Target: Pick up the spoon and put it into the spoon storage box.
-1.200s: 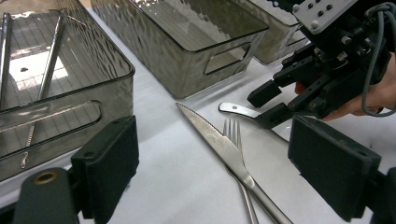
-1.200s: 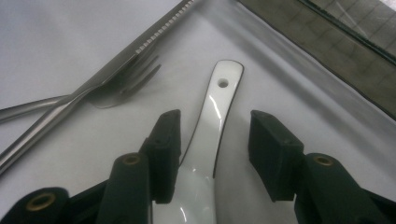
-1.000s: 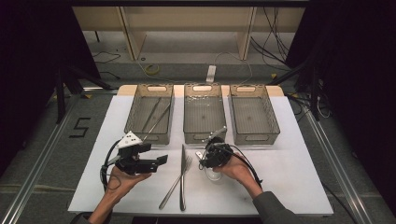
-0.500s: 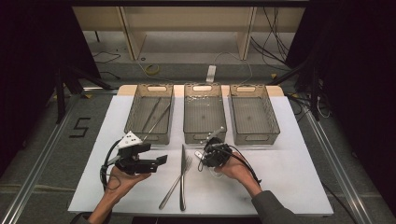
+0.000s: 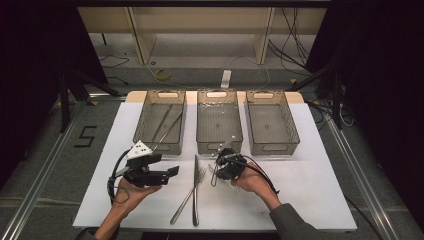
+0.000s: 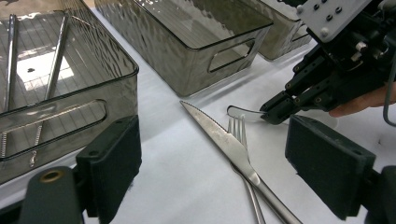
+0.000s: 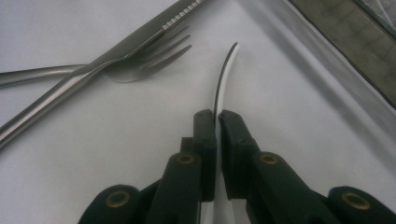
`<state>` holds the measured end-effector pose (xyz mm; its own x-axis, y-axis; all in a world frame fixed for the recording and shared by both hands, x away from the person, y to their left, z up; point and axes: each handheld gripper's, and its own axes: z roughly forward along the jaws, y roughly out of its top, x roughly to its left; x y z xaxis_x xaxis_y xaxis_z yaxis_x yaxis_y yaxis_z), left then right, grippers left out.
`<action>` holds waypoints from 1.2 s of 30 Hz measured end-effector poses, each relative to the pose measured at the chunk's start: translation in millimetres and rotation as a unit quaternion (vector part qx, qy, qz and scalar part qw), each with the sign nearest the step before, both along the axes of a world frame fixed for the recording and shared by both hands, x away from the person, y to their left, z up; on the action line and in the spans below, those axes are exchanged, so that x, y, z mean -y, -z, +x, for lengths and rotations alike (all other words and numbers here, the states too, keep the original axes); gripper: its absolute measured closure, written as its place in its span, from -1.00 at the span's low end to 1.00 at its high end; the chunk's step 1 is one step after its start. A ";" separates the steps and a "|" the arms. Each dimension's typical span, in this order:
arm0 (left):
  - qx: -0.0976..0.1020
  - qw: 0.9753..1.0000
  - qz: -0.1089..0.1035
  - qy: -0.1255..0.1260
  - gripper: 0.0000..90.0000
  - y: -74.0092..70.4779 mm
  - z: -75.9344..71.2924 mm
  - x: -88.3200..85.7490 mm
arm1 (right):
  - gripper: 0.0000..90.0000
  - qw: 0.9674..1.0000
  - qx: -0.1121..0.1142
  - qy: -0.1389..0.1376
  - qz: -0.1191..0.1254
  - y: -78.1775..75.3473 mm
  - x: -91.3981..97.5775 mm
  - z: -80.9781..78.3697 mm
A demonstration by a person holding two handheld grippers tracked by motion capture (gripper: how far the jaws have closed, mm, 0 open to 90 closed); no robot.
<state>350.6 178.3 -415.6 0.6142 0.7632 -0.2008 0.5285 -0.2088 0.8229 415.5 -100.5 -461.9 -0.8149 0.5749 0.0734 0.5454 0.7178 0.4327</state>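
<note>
Now the right hand-held gripper (image 7: 216, 122) has just been closing and its black jaws pinch a thin, curved, clear plastic utensil (image 7: 223, 74) (which kind I cannot tell), low over the white worktop (image 5: 310, 185). Just beside it lie a serrated steel knife (image 6: 224, 144) crossed over a steel fork (image 6: 239, 133). Three ribbed translucent bins (image 5: 219, 125) stand beyond. Palm-up, the left hand-held gripper (image 6: 219, 172) is agape, empty.

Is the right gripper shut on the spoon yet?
Yes. The right gripper has just closed; its jaws pinch the clear spoon beside the fork.
</note>
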 end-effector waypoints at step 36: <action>0.009 1.000 -0.011 0.002 -0.61 -2.1 -1.5 0.3 | 0.93 0.991 0.081 0.048 0.091 -70.4 41.2 20.3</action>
